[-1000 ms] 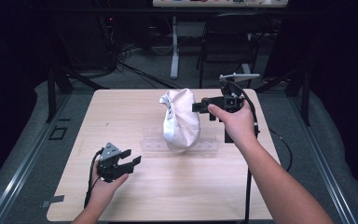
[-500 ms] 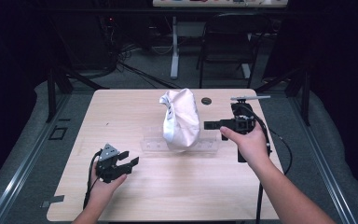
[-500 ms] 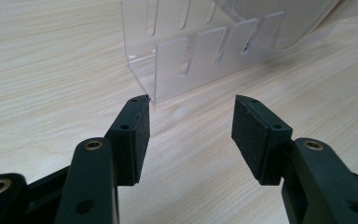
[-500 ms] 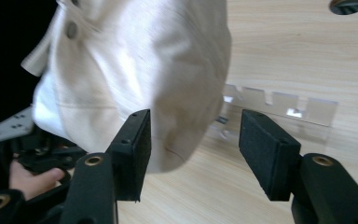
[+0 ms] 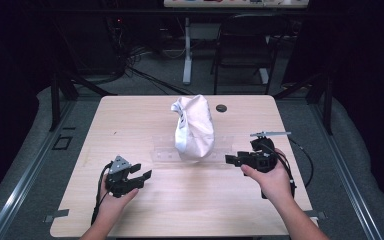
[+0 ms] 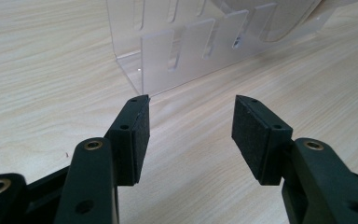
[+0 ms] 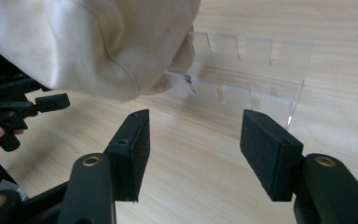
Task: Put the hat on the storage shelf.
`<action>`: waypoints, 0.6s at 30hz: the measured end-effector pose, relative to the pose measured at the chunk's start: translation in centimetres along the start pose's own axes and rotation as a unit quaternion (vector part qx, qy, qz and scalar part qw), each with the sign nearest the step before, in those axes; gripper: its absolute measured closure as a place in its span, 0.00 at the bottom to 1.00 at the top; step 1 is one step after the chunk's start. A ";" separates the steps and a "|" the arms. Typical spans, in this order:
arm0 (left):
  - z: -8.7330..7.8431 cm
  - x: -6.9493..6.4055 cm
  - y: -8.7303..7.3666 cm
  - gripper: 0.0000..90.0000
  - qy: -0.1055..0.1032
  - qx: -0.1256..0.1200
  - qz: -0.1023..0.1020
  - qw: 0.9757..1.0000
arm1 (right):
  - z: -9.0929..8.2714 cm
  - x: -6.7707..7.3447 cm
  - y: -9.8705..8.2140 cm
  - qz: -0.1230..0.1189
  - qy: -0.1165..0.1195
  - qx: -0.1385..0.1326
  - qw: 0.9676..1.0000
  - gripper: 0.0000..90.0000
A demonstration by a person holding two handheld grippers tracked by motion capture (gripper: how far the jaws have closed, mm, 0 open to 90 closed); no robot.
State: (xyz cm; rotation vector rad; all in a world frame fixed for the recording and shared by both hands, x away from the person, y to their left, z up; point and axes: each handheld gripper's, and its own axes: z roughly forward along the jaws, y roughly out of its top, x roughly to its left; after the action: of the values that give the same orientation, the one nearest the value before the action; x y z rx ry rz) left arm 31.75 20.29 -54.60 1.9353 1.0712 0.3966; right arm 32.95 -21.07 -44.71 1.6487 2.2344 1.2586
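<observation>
1. The right gripper (image 5: 233,160) has its jaws spread with bare table between the pads (image 7: 137,149); it holds nothing. It sits low over the table's right side, jaws pointing left toward the bag, the right hand (image 5: 269,176) wrapped around it from behind and the forearm coming up from the bottom edge.
2. The left gripper (image 5: 139,176) also stands open and empty, pads (image 6: 142,135) apart over the wood. It rests at the near left of the table, jaws aimed right and slightly away, held in the left hand (image 5: 111,199).
3. The white cloth bag (image 5: 194,127) stands at the table's middle, between and beyond the two grippers, its long axis upright and leaning a little, the gathered mouth at the top left.
4. The bag sits on a clear plastic rack (image 5: 166,150) with slotted walls, which lies crosswise on the wooden table (image 5: 130,115).
5. A small dark hole (image 5: 221,108) marks the tabletop beyond the bag.
</observation>
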 end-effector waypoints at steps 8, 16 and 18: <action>0.4 -0.3 -0.1 0.52 -0.003 0.003 0.005 1.000 | 0.8 -1.3 -3.9 -0.002 -0.007 -0.021 1.000 0.50; 0.7 -0.5 -0.3 0.52 -0.006 0.005 0.008 1.000 | 1.7 -2.3 -7.6 -0.009 -0.026 -0.060 0.998 0.52; 0.8 -0.6 -0.3 0.52 -0.006 0.009 0.009 1.000 | 2.0 -2.5 -8.3 -0.017 -0.024 -0.060 0.998 0.52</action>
State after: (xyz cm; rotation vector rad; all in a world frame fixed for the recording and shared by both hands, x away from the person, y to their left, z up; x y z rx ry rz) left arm 31.69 19.45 -55.20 1.9616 1.0532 0.3857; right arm 28.77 -22.63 -52.43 1.5745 2.1066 1.3031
